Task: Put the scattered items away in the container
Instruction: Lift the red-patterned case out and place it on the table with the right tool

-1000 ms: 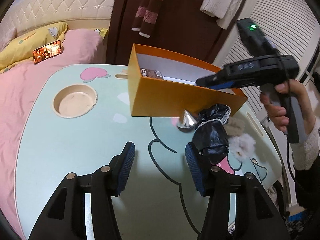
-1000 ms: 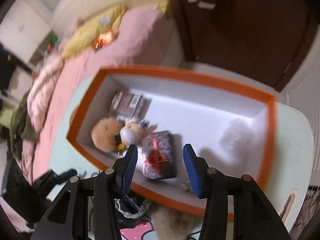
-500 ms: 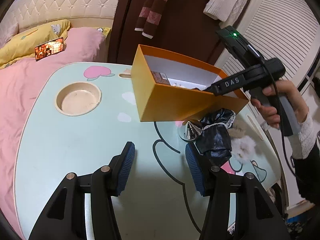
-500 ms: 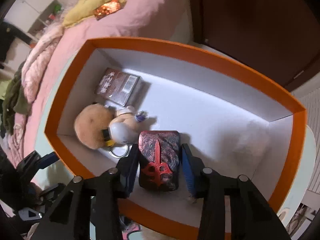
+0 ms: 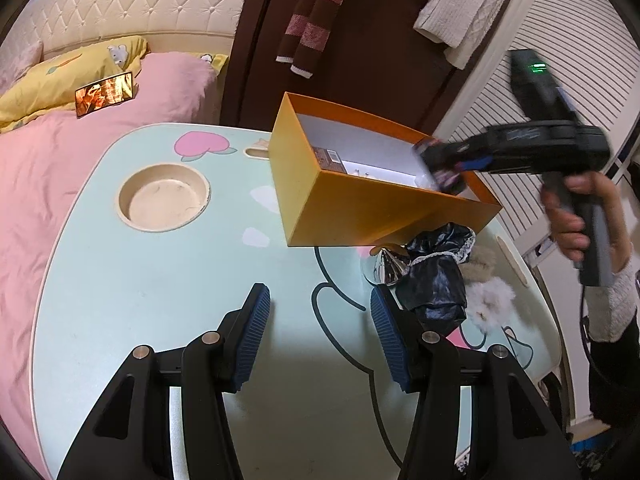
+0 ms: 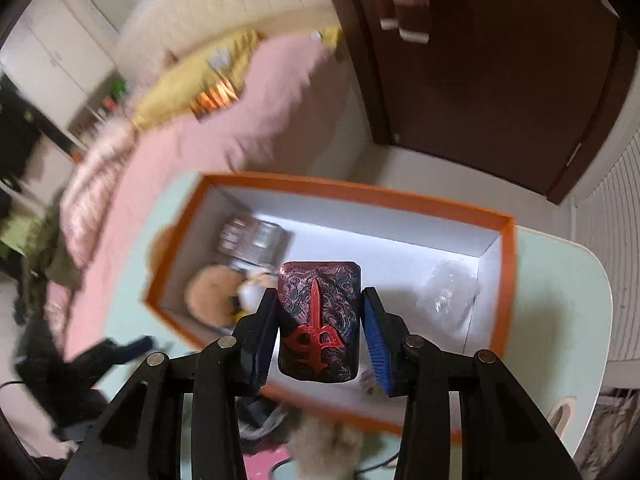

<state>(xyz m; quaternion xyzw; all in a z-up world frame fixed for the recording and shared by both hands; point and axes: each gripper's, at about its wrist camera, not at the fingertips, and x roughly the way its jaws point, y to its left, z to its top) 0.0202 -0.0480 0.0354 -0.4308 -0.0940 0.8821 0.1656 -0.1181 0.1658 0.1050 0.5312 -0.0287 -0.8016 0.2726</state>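
An orange box with a white inside stands on the pale green table. My right gripper is shut on a dark red patterned case with a red sword emblem, held above the box's near side. Inside the box lie a tan plush, a small printed pack and clear plastic wrap. In the left wrist view the right gripper hangs over the box. My left gripper stands open over bare table with nothing between its fingers.
Beside the box lie a black lace-trimmed bag, a silver cone and a white fluffy ball. A round cup recess sits at the table's left. A pink bed lies behind, and a dark door and slatted wall to the right.
My right gripper went down into the box, closed on the dark red case and lifted it up above the box. The left gripper has stayed put.
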